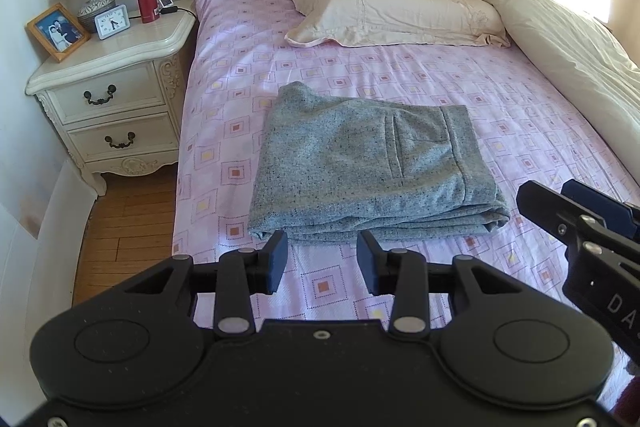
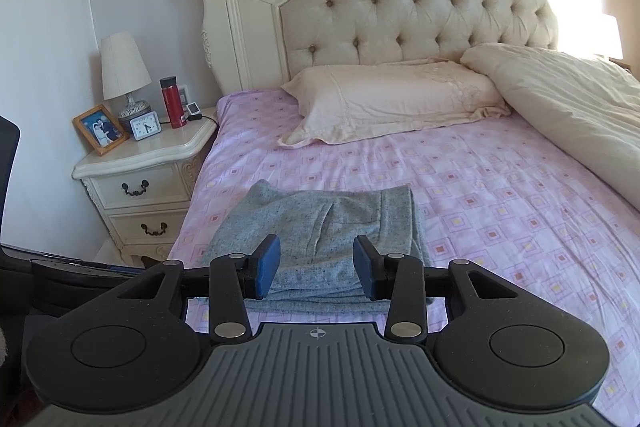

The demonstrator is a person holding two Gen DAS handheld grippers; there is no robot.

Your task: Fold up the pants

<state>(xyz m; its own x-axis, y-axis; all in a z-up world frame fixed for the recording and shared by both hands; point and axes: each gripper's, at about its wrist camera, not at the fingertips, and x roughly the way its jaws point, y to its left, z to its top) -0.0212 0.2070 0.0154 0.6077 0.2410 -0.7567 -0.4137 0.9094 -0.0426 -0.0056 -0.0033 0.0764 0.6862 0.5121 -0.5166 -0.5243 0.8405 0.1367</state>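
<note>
Speckled grey woven pants point(image 1: 360, 163) lie folded compact on pink patterned bed sheet point(image 1: 520, 107). My left hand-held gripper point(image 1: 322, 259) and right hand-held gripper point(image 2: 316, 263) both gape, empty. Folding looks finished; next I'd only smooth edges.

Black tongs point(image 1: 322, 259) bear blue pads point(image 2: 268, 261), silver rivets and a ribbed grey base.

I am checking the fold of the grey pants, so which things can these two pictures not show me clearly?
- Near edge of the pants, right wrist view: partly covered by the right gripper fingers.
- Layers under the pants' top: hidden by the cloth, both views.
- Clock hands, left wrist view: too small.
- Right gripper in left wrist view: cut off by the picture's edge.
</note>
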